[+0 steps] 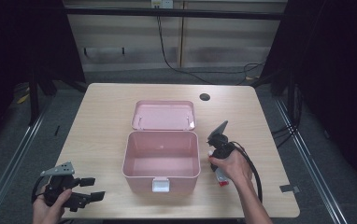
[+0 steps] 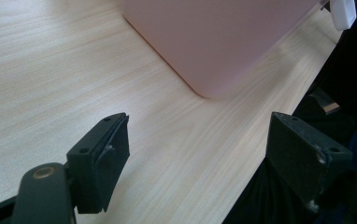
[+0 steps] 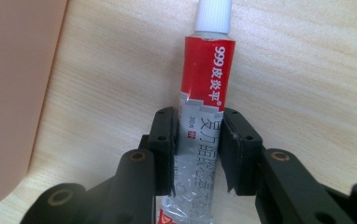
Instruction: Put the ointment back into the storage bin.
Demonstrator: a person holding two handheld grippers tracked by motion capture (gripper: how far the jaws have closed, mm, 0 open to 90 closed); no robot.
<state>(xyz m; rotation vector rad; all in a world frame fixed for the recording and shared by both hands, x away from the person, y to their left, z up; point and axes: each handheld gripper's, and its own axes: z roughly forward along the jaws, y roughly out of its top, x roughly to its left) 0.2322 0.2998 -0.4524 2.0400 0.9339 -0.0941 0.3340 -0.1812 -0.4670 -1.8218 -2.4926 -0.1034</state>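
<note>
The right claw (image 3: 199,140) was clenched on a red-and-silver ointment tube (image 3: 204,93) lying on the desk (image 1: 102,116), just right of the open pink storage box (image 1: 161,161). The left claw (image 2: 197,154) stood released near the desk's front left edge, beside the box's corner.

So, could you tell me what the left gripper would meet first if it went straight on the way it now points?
Probably the pink box: the open left gripper points over bare table toward its near corner, though depth is unclear.
</note>
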